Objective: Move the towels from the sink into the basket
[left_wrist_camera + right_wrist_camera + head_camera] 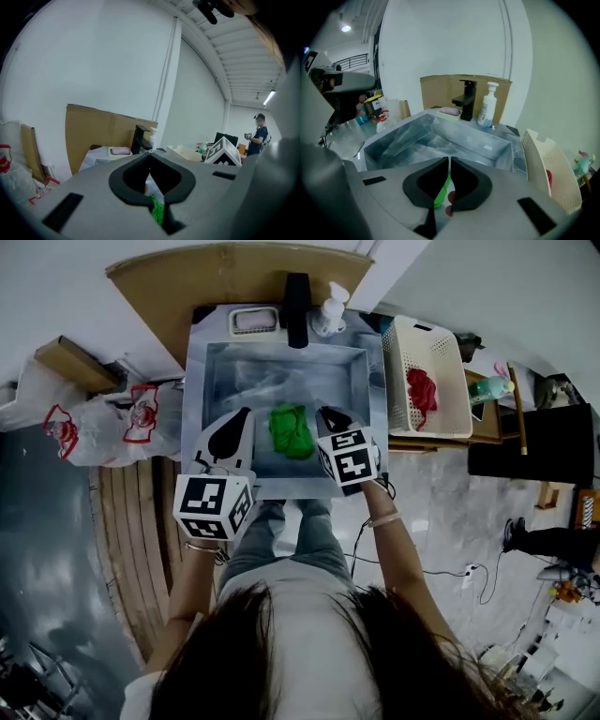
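A crumpled green towel (291,431) lies in the steel sink (217,381), toward its near side. My left gripper (246,412) hovers at the sink's near left, shut and empty, just left of the towel. In the left gripper view the towel (157,212) shows through the gap behind the touching jaws (150,155). My right gripper (325,411) is right of the towel, jaws together with nothing held (449,160); green cloth (440,192) shows below them. The white basket (398,381) stands right of the sink with a red towel (422,395) inside.
A black faucet (298,310), a soap pump bottle (332,307) and a dish with a pink bar (253,322) line the sink's back edge. Cardboard (187,277) stands behind. Plastic bags (112,423) lie to the left. A green bottle (487,390) sits beyond the basket.
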{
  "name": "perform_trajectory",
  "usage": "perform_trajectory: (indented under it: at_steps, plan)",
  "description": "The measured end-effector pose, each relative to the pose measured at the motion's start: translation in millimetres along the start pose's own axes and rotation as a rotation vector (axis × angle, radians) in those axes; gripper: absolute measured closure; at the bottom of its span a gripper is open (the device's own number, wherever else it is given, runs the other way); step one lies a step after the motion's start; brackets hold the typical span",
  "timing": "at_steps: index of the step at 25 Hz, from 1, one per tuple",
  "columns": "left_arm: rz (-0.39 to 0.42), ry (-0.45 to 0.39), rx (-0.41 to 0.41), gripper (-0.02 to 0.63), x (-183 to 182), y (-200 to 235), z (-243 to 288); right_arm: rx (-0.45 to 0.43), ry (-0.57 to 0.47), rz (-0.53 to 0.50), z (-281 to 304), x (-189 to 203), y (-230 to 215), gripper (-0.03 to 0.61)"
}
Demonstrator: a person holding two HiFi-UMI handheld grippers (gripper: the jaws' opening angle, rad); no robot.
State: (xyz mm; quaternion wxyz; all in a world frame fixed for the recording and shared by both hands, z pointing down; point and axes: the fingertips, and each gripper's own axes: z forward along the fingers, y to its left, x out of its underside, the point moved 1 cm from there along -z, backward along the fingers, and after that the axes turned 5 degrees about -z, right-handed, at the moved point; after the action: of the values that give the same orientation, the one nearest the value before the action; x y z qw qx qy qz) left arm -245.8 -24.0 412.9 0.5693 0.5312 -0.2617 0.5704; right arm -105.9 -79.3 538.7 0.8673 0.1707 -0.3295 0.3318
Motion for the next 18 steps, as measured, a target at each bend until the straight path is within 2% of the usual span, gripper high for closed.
perform_trajectory:
  at_steps: [15,16,18]
  plan:
    - [-0.054,0.003,-0.063,0.604,34,26,-5,-0.187,0.149,-0.188,63,29,48,0.546]
    - [-0.059,0.002,-0.068,0.604,35,27,-6,-0.202,0.163,-0.203,67,32,51,0.536]
    - [-0.062,0.005,-0.075,0.604,40,29,-6,-0.227,0.196,-0.222,75,38,55,0.465]
